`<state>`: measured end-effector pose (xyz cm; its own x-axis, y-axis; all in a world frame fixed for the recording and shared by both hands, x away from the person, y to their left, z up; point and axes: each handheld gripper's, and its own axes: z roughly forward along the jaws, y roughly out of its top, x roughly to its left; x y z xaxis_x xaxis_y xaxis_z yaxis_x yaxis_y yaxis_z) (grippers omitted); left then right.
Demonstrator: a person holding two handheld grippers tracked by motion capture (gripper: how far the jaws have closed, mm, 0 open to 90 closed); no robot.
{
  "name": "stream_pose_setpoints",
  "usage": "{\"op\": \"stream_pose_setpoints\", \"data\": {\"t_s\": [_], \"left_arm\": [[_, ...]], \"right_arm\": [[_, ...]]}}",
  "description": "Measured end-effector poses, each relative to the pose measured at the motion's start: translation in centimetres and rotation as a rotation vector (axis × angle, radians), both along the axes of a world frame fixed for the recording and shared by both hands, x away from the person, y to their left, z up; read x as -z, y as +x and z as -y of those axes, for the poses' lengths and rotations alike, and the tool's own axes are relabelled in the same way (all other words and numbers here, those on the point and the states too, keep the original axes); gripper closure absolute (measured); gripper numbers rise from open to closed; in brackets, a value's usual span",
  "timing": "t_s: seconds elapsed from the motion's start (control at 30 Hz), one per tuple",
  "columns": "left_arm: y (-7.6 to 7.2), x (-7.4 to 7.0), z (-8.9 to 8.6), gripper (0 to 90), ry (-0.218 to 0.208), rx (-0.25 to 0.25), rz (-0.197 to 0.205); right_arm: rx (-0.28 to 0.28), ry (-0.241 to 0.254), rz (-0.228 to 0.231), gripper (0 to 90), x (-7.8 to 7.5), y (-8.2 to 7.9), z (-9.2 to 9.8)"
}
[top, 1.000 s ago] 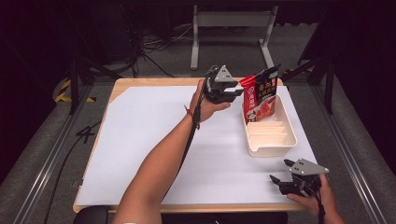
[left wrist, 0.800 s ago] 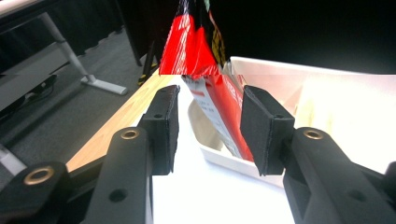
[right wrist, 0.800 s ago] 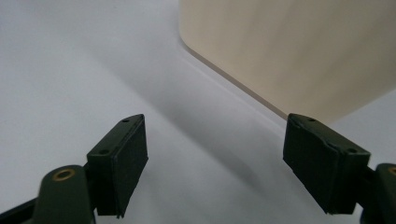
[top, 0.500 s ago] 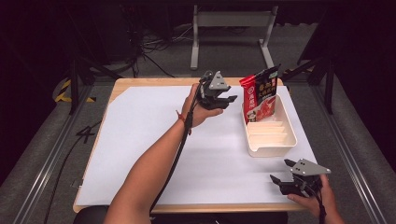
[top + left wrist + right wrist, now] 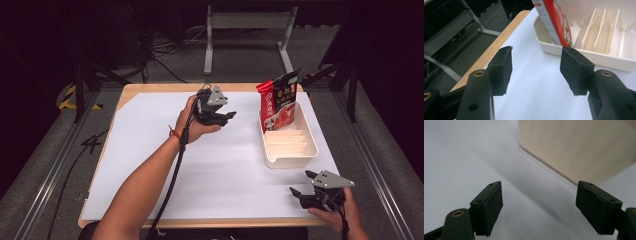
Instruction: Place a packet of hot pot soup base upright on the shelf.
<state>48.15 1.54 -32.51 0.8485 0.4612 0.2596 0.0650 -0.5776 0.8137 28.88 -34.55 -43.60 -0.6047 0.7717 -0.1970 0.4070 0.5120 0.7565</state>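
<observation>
Red packet point(image 5: 278, 101) stands in the tray's point(image 5: 290, 159) far compartment. Left gripper point(image 5: 226, 117), jaws spread, probably should withdraw level; right gripper point(image 5: 302, 186) rests, jaws spread.

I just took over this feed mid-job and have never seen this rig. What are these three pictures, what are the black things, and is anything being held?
No robot here: a person holds a two-jaw hand tool in each hand. The high view looks down on the table from above the person's side. The left gripper is out over the middle of the table; the right gripper is low by the near edge. The other two pictures come from cameras that ride on the grippers and look along their black jaws. Both pairs of jaws stand apart with nothing between them, so nothing is held. On the table is a cream divided tray with a red snack packet standing upright in its far end; its other slots look empty.
</observation>
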Motion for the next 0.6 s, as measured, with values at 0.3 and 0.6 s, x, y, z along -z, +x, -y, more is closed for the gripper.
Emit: {"op": "stream_pose_setpoints", "data": {"t_s": [0.3, 0.6], "left_arm": [[-0.9, 1.1, -2.7, 27.5, 0.022, -0.023, -0.025], [-2.5, 3.0, -4.2, 15.0, 0.102, -0.050, -0.043]], "right_arm": [[0.003, -0.012, 0.000, 21.9, 0.0, -0.1, 0.0], [0.007, -0.008, 0.004, 21.9, 0.0, -0.1, 0.1]]}}
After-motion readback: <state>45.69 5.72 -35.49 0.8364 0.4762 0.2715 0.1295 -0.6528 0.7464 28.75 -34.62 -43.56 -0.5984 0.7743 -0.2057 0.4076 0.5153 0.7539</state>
